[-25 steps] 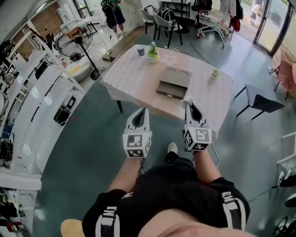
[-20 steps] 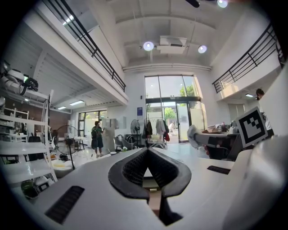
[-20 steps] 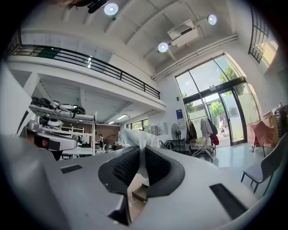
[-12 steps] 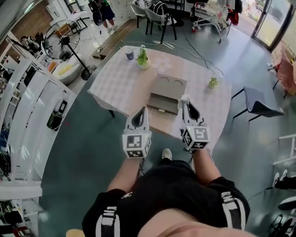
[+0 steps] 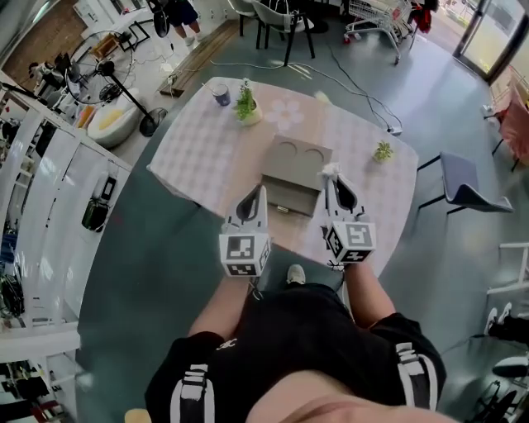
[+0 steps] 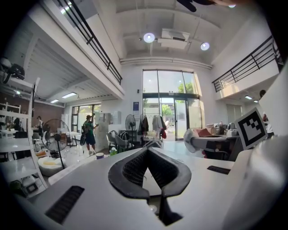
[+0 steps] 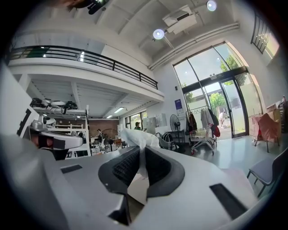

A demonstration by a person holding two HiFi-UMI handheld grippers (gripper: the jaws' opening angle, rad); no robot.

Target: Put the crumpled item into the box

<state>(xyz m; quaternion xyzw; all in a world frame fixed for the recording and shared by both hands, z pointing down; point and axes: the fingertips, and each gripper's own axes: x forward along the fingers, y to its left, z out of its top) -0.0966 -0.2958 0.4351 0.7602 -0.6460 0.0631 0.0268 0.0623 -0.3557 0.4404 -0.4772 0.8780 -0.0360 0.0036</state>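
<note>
A grey box (image 5: 287, 177) lies open on the checkered table (image 5: 207, 149), its lid with two round hollows folded back. My right gripper (image 5: 333, 183) is shut on a white crumpled item (image 5: 331, 173), held over the table just right of the box. In the right gripper view the crumpled item (image 7: 137, 137) sticks up from between the pads of the right gripper (image 7: 140, 152). My left gripper (image 5: 261, 195) hovers at the table's near edge, just in front of the box and a little to its left. In its own view the left gripper (image 6: 146, 151) is shut, with nothing between the pads.
On the table stand a potted plant (image 5: 245, 104), a blue cup (image 5: 221, 96) and a small plant (image 5: 382, 151). A grey chair (image 5: 463, 187) stands to the right, white shelving (image 5: 50, 198) and a fan (image 5: 95, 59) to the left. A person (image 5: 178, 11) stands far behind.
Both grippers have moved forward together from the floor in front of the table to over its near edge. The table and box now lie closer. The right gripper's hold is unchanged.
</note>
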